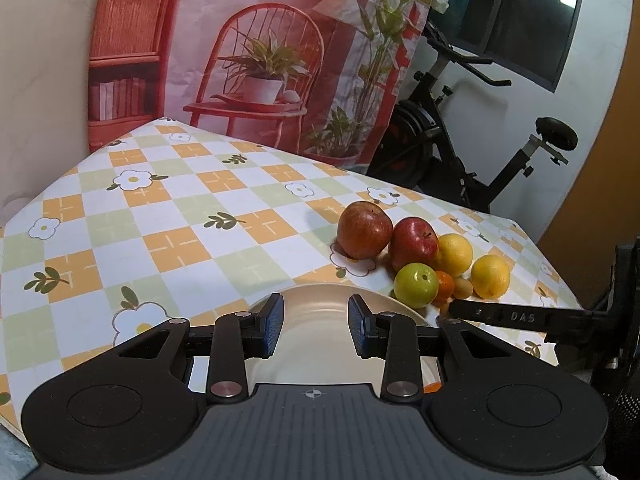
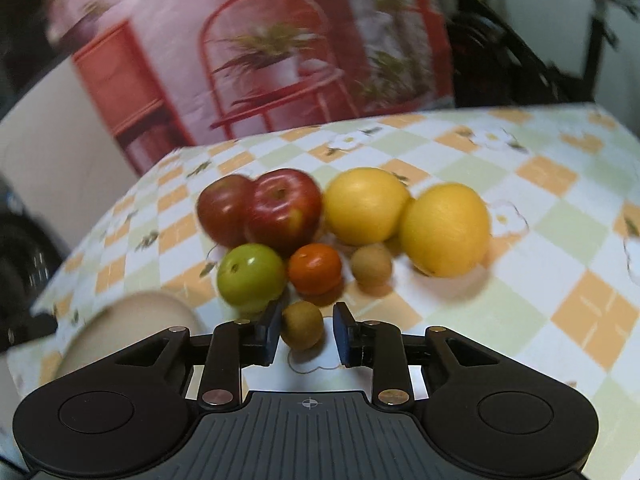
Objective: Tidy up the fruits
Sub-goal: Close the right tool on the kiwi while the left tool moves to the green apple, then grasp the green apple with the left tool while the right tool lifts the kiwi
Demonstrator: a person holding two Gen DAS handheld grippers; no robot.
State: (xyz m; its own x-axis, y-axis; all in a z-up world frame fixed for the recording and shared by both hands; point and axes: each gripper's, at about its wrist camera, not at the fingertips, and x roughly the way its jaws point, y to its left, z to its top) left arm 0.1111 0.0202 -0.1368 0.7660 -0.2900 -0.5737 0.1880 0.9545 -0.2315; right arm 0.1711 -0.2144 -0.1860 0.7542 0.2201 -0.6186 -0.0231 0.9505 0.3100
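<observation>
A pile of fruit lies on the checked tablecloth: two red apples (image 2: 260,208), two yellow citrus fruits (image 2: 444,230), a green apple (image 2: 250,272), a small orange (image 2: 315,268) and two small brown fruits (image 2: 372,266). My right gripper (image 2: 306,332) is open, with one small brown fruit (image 2: 302,324) between its fingers, resting on the cloth. My left gripper (image 1: 316,330) is open and empty over a cream plate (image 1: 316,304). The fruit pile also shows in the left wrist view (image 1: 416,250), right of the plate, with the right gripper's finger (image 1: 508,316) reaching in.
The plate (image 2: 136,320) sits left of the fruit in the right wrist view. The table (image 1: 180,220) has a floral checked cloth. A printed backdrop (image 1: 260,48) hangs behind it and an exercise bike (image 1: 460,140) stands beyond the far right edge.
</observation>
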